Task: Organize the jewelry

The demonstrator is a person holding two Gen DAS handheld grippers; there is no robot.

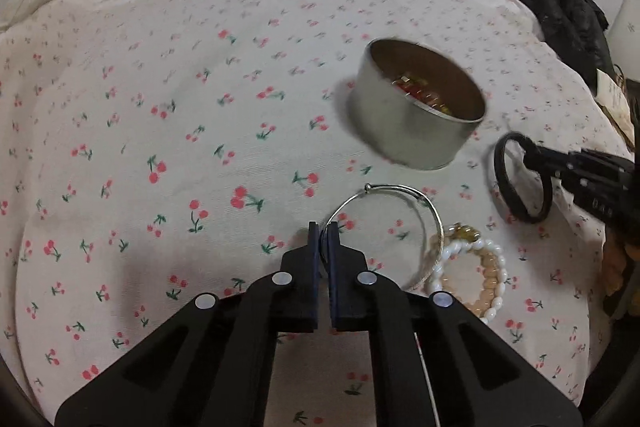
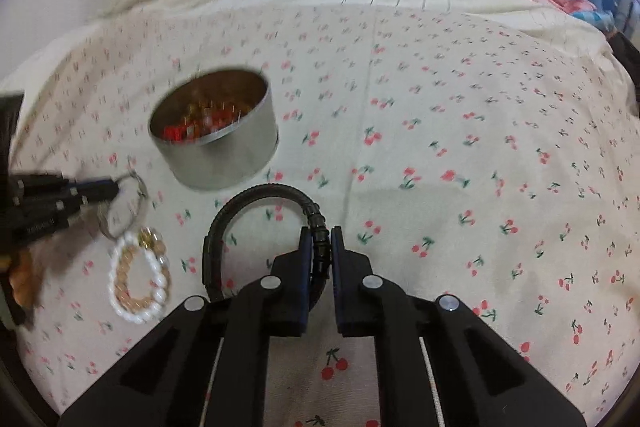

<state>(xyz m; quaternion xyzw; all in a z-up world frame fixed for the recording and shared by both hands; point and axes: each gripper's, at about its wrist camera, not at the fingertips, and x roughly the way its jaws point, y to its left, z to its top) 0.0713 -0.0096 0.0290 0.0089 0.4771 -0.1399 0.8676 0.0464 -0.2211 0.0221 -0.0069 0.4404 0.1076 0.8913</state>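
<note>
Nearest, left gripper (image 1: 323, 233) fingers pinched together on the thin silver wire bangle (image 1: 394, 227), right gripper (image 2: 320, 241) fingers clamped on the black ribbed ring bracelet (image 2: 256, 227), both pieces low over the cherry-print bed sheet (image 1: 160, 131). Just beside the bangle, toward the bed's near edge, a white and peach beaded bracelet pair (image 1: 468, 275) lying loose, not yet gathered. Farther in, toward the middle of the bed, the round silver tin (image 1: 420, 115) with red and gold pieces inside: best lifted clear one at a time, carried over the open rim and released low, without snagging the beads or tipping the tin on soft bedding.
</note>
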